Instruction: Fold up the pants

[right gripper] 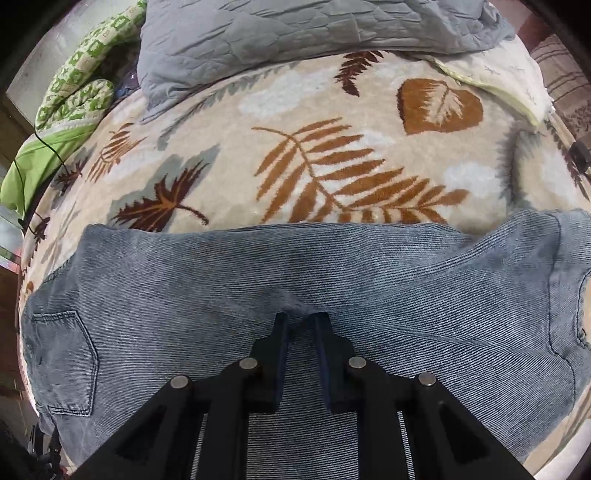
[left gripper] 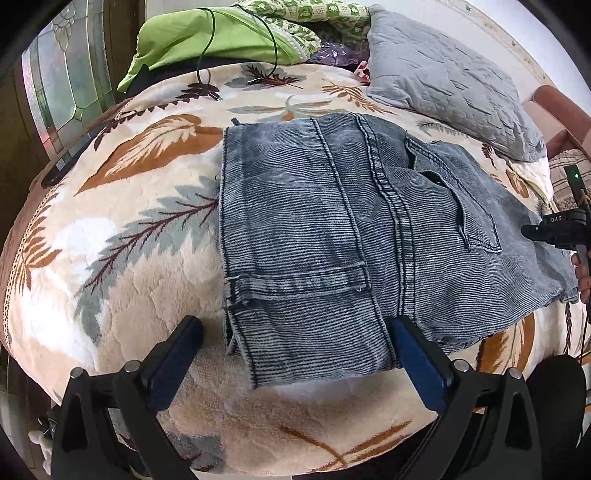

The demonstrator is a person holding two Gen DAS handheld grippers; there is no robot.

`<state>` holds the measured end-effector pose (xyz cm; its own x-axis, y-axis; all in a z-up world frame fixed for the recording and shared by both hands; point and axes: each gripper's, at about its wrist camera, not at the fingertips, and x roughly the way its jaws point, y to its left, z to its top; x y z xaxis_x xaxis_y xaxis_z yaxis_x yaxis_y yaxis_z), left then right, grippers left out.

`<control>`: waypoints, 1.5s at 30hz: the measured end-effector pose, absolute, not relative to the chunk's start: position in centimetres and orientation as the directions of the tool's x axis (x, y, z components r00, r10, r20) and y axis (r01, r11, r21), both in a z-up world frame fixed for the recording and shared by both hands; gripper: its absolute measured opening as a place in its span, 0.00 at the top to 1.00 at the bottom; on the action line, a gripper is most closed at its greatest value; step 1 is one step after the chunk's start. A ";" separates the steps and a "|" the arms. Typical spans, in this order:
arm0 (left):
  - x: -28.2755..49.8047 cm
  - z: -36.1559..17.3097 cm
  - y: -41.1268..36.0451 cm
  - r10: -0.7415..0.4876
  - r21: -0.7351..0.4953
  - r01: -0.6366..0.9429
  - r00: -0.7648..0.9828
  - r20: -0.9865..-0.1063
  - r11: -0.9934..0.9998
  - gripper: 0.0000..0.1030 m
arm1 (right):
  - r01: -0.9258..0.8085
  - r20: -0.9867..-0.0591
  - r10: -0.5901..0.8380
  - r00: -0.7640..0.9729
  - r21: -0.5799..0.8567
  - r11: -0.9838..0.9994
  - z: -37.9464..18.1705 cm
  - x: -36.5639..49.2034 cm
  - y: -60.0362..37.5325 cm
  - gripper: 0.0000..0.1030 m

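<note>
Faded blue-grey denim pants (left gripper: 332, 229) lie folded on a leaf-patterned blanket (left gripper: 122, 229). The leg hems lie at the near left, the back pocket and waist to the right. My left gripper (left gripper: 295, 328) is open, its fingers spread either side of the near leg hem, just above it. In the right wrist view the pants (right gripper: 369, 280) spread across the lower half with a back pocket (right gripper: 66, 362) at left. My right gripper (right gripper: 301, 321) is shut on a fold of the denim at the near edge. It also shows in the left wrist view (left gripper: 554, 230) at the far right.
A grey quilted cushion (left gripper: 454, 81) lies behind the pants at the right. A green cloth (left gripper: 207, 40) with a thin black cable and a green patterned cover (left gripper: 314, 14) lie at the back. A glass-panelled door (left gripper: 66, 81) stands at the left. The blanket (right gripper: 314, 155) extends beyond the pants.
</note>
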<state>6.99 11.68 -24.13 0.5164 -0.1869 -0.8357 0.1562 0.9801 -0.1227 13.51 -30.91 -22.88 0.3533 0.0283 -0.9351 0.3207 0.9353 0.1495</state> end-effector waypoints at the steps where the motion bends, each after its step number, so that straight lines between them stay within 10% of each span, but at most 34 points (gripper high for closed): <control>1: 7.0 -24.1 11.7 -0.186 -0.123 0.154 0.513 -0.838 0.980 0.02 | 0.319 -0.936 0.028 0.350 0.147 0.936 -22.8 13.6 -30.9 0.82; 18: 4.7 -18.4 14.0 -0.063 -0.032 0.061 0.622 -0.781 0.998 0.02 | 0.121 -0.840 0.157 0.519 0.254 0.960 -15.9 9.5 -23.1 0.82; 45: 5.8 -22.4 6.3 -0.033 0.006 0.074 0.505 -0.862 0.997 0.01 | 0.058 -0.828 0.383 0.409 0.442 0.895 -23.2 5.0 -19.3 0.81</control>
<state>5.83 6.31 -22.42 0.5053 -0.0328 -0.8623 0.0742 0.9972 0.0055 5.01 -19.32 -23.23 0.4087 0.3829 -0.8285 0.0582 0.8950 0.4423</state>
